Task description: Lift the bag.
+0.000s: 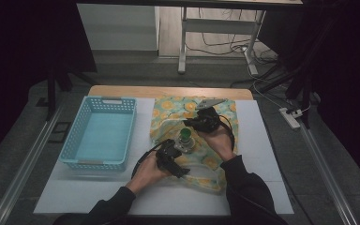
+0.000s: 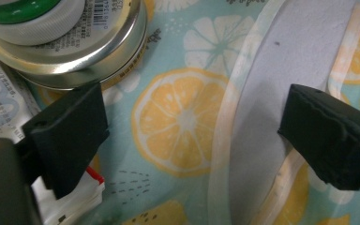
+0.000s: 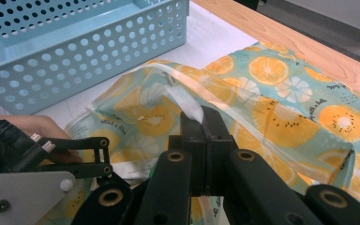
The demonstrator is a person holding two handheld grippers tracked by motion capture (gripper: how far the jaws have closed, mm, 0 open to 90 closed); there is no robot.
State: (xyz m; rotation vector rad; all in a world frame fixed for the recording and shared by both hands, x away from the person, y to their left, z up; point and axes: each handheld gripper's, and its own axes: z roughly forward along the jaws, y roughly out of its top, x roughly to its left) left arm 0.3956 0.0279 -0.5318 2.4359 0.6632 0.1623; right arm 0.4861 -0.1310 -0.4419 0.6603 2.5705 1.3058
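Unpacking a citrus-print bag beside the blue basket

The right gripper (image 3: 201,123) pinches the bag's pale rim (image 3: 187,107), lifting it, while the left gripper (image 2: 190,136) stands wide and empty just beside a green-capped tin (image 1: 185,139) lying on the citrus-print bag (image 1: 168,117). To my eye the risk is the left jaws catching loose fabric or nudging the round tin so it rolls; the thin rim could also slip out. The blue basket (image 1: 132,126) waits to the left.

Citrus-print bag (image 1: 168,123) flat on the table, rim lifted; green-capped tin (image 1: 185,140) upright on it
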